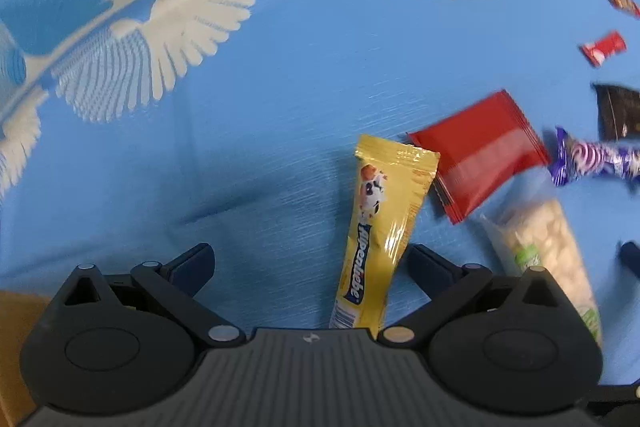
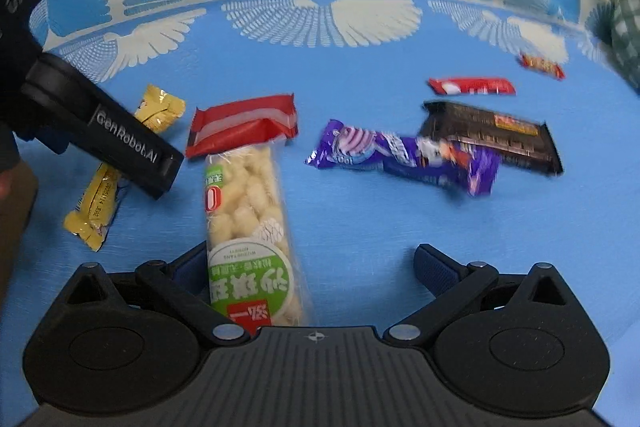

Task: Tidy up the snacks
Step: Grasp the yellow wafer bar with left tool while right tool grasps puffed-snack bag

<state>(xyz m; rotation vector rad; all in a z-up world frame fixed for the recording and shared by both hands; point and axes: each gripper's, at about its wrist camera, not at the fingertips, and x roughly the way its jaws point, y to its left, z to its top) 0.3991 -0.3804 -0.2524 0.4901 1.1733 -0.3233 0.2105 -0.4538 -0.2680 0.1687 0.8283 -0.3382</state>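
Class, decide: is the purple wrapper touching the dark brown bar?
Touching. In the right wrist view, the purple wrapper overlaps the dark brown bar's near edge.

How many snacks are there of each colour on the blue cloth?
Yellow: 1, the yellow stick pack
Red: 3, the flat red packet, red candy, small red-orange wrapper
Purple: 1, the purple wrapper
Dark brown: 1, the dark bar
Clear: 1, the puffed-snack pack
Total: 7

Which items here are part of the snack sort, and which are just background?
Task items:
yellow Alpenliebe stick
red packet
clear puffed-snack pack
purple candy wrapper
dark brown bar
small red-white candy
small red-orange candy

Background:
blue patterned tablecloth
green checked fabric
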